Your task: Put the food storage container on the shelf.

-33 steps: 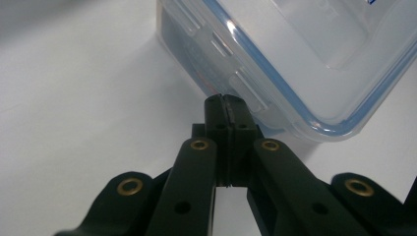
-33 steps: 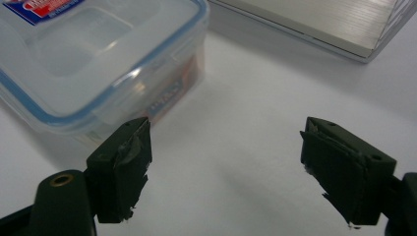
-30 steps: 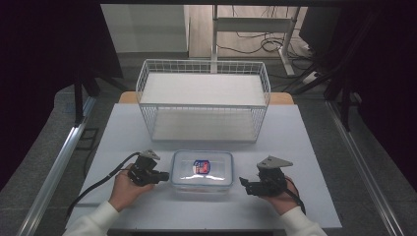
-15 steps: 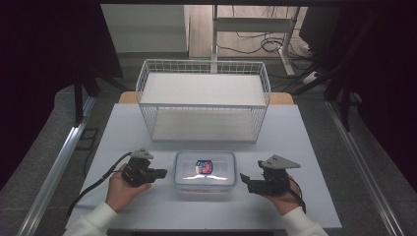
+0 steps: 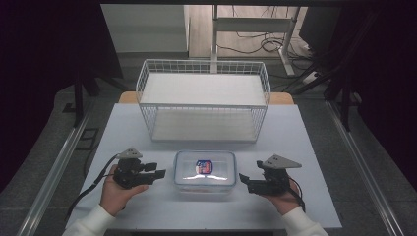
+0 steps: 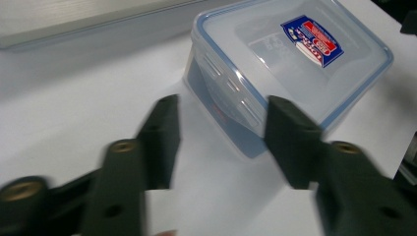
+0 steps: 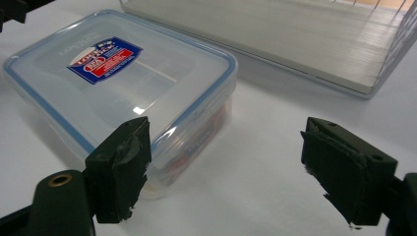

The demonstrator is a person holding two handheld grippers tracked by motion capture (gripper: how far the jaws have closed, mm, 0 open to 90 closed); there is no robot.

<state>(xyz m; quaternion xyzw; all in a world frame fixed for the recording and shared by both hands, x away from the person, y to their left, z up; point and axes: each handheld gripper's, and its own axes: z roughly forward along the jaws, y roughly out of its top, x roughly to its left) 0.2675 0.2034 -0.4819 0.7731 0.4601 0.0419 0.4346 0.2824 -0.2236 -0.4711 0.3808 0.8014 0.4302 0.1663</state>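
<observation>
The lidded container (image 5: 205, 171) is flanked lengthwise by the spread, just-opened left gripper (image 5: 156, 174) and the spread right gripper (image 5: 244, 181), neither touching it.

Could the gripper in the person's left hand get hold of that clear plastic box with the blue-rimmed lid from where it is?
Probably yes. The left gripper sits beside the clear plastic box, jaws just opened and pointing at its near side, with bare white table between them.
</observation>
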